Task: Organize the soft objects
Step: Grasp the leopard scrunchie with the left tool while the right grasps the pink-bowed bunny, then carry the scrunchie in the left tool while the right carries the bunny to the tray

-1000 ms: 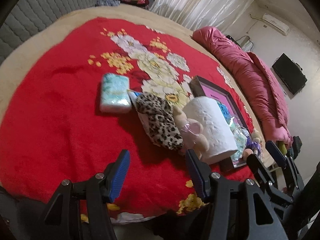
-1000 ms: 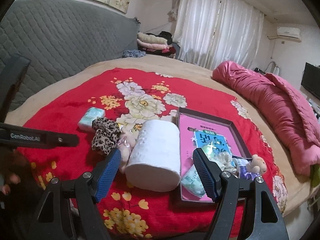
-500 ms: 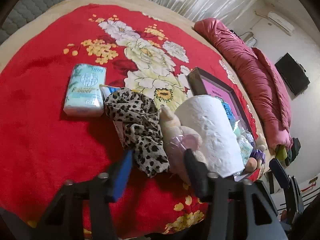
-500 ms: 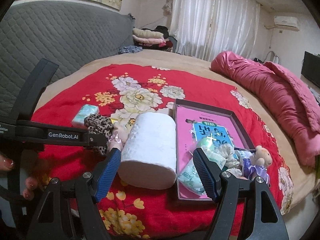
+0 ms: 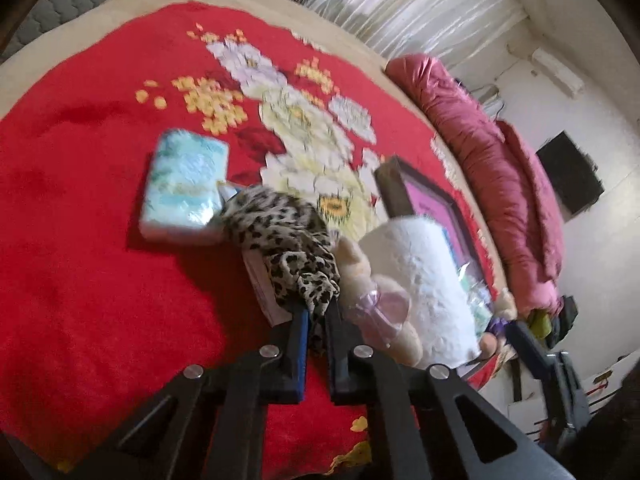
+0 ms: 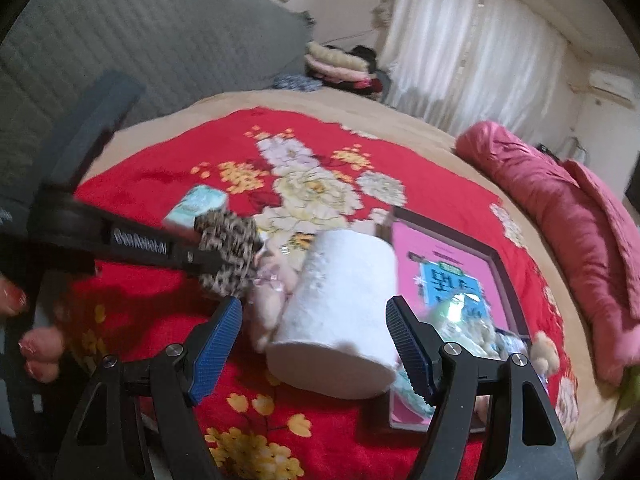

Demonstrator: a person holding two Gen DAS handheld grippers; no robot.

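red floral bed lying underneath; left gripper jaws pinching leopard cloth; right gripper jaws gaping wide near paper roll.

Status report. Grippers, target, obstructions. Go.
Left gripper shut on leopard cloth. Right gripper open, toilet roll between its fingers, not gripped. Plush toy pressed against cloth and roll. Tray beside roll, partly filled.

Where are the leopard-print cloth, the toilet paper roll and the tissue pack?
leopard-print cloth (image 5: 280, 236): left wrist view, middle of the bunched fabric.
toilet paper roll (image 6: 344, 300): right wrist view, curved side of the roll.
tissue pack (image 5: 184, 184): left wrist view, centre of its top face.
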